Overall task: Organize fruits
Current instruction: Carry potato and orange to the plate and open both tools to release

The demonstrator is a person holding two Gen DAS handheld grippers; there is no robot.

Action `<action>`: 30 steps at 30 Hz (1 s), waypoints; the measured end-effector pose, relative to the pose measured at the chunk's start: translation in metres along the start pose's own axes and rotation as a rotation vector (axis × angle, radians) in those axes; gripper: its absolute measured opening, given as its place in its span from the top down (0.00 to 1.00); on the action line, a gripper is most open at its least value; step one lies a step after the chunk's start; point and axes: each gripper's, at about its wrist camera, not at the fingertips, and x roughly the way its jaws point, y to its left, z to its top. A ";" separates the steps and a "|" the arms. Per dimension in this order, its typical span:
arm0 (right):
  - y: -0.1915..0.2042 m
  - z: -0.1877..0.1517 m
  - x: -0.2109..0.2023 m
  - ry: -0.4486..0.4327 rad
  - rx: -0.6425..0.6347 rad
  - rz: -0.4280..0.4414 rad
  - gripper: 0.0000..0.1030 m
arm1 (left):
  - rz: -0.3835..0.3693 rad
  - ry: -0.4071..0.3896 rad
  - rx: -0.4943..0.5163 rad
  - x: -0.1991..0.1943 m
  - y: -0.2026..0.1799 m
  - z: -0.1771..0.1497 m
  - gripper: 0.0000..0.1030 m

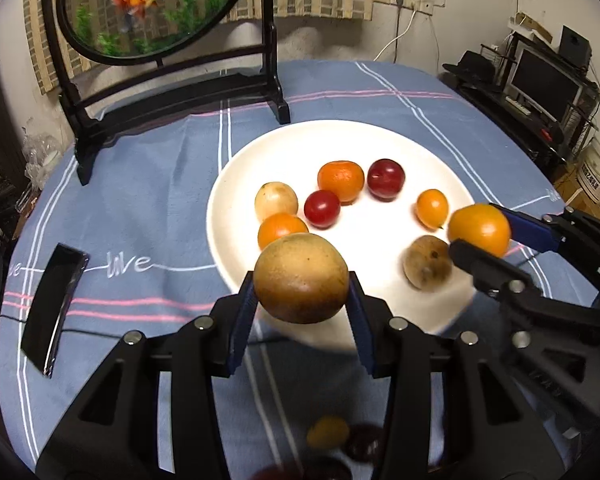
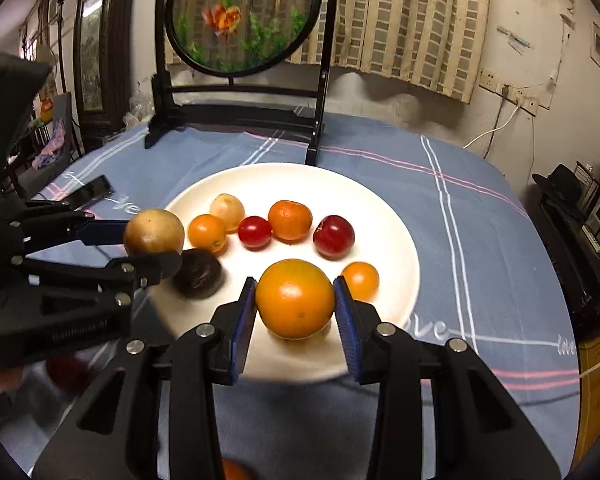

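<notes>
Left claw [image 1: 301, 304] clamps tan-brown fruit [image 1: 301, 278] over near rim of white plate [image 1: 260, 152]. Right claw [image 2: 295, 312] clamps orange fruit [image 2: 295, 298] above plate; seven fruits on plate.

Both claws share one build — matte black plastic linkages with triangular cut-outs, joined by round silver screw heads. The left claw [image 1: 302, 300] and the right claw [image 2: 296, 308] each carry two flat fingers faced with ribbed blue pads [image 2: 345, 316] — embossed lettering, unreadable, marks one black housing
</notes>
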 end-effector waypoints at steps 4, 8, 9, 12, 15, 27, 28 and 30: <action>-0.003 0.005 0.027 0.034 0.000 -0.032 0.62 | 0.001 0.021 -0.015 0.019 0.002 0.004 0.56; -0.005 0.001 0.042 0.034 0.005 -0.053 0.60 | 0.006 0.032 -0.031 0.028 0.006 0.003 0.51; -0.005 0.000 0.043 0.033 0.000 -0.061 0.60 | 0.014 0.022 -0.034 0.027 0.007 0.004 0.50; -0.007 -0.001 0.039 0.033 0.010 -0.055 0.60 | 0.010 0.005 -0.047 0.019 0.010 0.003 0.47; -0.014 -0.003 0.027 0.020 0.039 -0.049 0.60 | 0.015 -0.017 -0.059 0.007 0.012 0.001 0.42; -0.022 -0.053 -0.049 -0.008 0.104 -0.023 0.59 | 0.027 -0.078 -0.056 -0.064 0.017 -0.045 0.20; -0.021 -0.059 -0.055 -0.008 0.110 -0.019 0.59 | 0.036 -0.080 -0.046 -0.069 0.017 -0.052 0.19; -0.020 -0.072 -0.068 -0.007 0.125 -0.009 0.59 | 0.052 -0.086 -0.030 -0.078 0.017 -0.063 0.18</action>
